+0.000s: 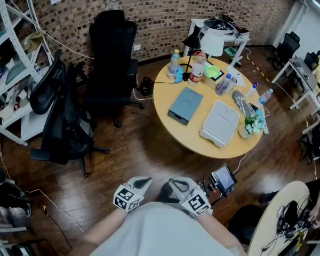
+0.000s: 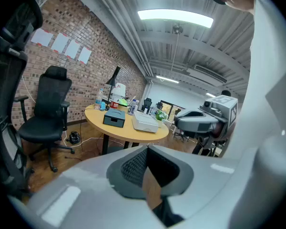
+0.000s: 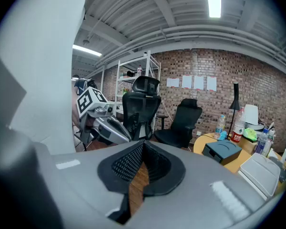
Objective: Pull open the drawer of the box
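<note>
A round, pale wooden counter (image 1: 194, 137) stood on a dark plank floor (image 1: 133, 148) in a room with a brick wall (image 1: 160, 4). Two black office chairs (image 1: 113, 52) sat to its left, and a white shelf rack (image 1: 10, 73) ran along the left edge.

The box (image 1: 185, 105) lay flat near the middle of the counter. It was blue-grey and squarish, with a shallow round recess in its lid. In the left gripper view the box's front face showed a dark slot, and its drawer looked pushed in. A larger pale grey case (image 1: 220, 122) lay just beside it, on its right in the head view.

At the far rim of the counter stood a clear bottle (image 1: 174, 64) and a red-labelled bottle (image 1: 197, 68), with a white-shaded lamp (image 1: 212, 40) behind them. What the bottles held could not be made out. A small pot (image 1: 252, 127) at the right edge held a green plant with pale flowers.

The left claw (image 1: 144, 183) and the right claw (image 1: 173, 184) hung close to the person's body, well apart from the counter. Each claw's jaws were pressed together with nothing between them.
</note>
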A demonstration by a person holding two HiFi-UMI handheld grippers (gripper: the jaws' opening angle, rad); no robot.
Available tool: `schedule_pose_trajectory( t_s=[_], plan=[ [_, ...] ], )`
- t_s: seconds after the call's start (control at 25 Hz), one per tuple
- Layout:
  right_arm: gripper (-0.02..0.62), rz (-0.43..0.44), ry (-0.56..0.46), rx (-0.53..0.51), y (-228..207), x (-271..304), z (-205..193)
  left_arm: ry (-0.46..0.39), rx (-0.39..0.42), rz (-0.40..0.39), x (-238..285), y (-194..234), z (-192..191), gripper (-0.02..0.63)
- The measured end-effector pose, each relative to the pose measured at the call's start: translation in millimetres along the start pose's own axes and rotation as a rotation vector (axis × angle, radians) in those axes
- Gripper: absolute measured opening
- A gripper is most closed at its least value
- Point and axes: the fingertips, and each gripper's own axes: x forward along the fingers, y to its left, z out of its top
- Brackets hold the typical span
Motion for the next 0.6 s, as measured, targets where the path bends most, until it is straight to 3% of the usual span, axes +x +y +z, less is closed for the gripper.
schedule_pose_trajectory(
  t_s=[0.6],
  plan=[
    [0.006, -0.031, -0.003, 0.011, -132, -5, -7, 0.074, 0.156, -0.006, 128, 35, 72, 0.006]
  ],
)
